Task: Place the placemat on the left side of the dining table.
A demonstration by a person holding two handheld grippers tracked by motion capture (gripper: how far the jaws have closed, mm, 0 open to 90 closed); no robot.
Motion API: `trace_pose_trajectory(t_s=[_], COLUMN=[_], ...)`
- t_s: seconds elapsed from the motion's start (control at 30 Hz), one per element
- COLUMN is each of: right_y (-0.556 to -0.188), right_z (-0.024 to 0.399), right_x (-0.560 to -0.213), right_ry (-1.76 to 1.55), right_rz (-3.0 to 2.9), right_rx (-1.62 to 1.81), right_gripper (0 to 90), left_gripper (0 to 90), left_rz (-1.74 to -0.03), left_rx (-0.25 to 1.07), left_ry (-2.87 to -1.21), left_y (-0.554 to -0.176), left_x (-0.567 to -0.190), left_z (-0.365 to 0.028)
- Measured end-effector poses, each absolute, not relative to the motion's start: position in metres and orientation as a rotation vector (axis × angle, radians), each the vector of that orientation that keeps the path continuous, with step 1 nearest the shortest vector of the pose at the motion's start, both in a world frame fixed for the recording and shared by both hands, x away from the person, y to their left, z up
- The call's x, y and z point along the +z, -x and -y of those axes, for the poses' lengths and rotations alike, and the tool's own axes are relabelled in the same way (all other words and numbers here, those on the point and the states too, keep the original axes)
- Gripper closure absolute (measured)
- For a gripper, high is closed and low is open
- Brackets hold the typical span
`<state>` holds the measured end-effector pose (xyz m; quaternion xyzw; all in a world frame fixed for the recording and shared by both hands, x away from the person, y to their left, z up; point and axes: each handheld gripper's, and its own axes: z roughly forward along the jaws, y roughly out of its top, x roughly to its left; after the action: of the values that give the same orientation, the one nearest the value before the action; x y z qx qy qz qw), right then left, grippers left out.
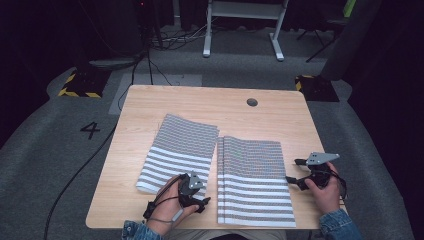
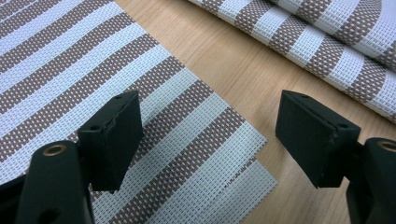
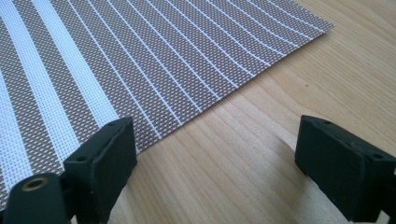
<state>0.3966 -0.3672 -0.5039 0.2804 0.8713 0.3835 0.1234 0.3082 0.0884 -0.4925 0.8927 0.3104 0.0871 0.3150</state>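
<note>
- Two striped mats lie side by side on the table, long axes running away from the person; the left gripper sits at the left mat's near right corner, nearer than the right gripper, which is just right of the right mat.
- Left gripper view: jaws spread, empty, the corner just ahead between them.
- Right gripper view: jaws spread, empty; the mat edge runs ahead-left.

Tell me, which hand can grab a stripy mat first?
Probably the left. Its open tongs hang right over the corner of the left placemat. The right tongs are over bare table, beside the right placemat.
</note>
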Motion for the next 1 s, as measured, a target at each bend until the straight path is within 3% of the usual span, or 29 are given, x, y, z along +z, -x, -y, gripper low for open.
trace_pose_trajectory(t_s=[0.03,0.2,0.27,0.43,0.47,0.87,1.0], right_y=[-0.397,-0.397,-0.397,-0.397,-0.397,-0.397,-0.397], right_z=[0.367,0.367,0.367,0.367,0.367,0.367,0.367], right_x=[-0.504,-0.504,-0.504,-0.504,-0.504,-0.504,-0.504], right_ry=[-0.818,-0.817,-0.818,-0.817,-0.817,-0.817,-0.817], right_rz=[-2.541,-2.541,-2.541,-2.541,-2.541,-2.541,-2.541], right_rx=[1.118,1.119,1.118,1.119,1.119,1.118,1.119], right_gripper=[12.8,12.8,12.8,12.8,12.8,12.8,12.8], left_gripper=[24.4,46.2,50.6,80.5,83.2,86.4,86.5], left_rz=[-0.812,-0.821,-0.856,-0.906,-0.908,-0.909,-0.941], left_rx=[0.245,0.290,0.278,0.250,0.268,0.447,0.573], left_ry=[-2.353,-2.334,-2.327,-2.271,-2.264,-1.948,-1.870], left_y=[-0.308,-0.311,-0.312,-0.319,-0.320,-0.324,-0.324], left_x=[-0.493,-0.491,-0.489,-0.479,-0.476,-0.413,-0.394], left_z=[-0.089,-0.096,-0.098,-0.106,-0.107,-0.135,-0.157])
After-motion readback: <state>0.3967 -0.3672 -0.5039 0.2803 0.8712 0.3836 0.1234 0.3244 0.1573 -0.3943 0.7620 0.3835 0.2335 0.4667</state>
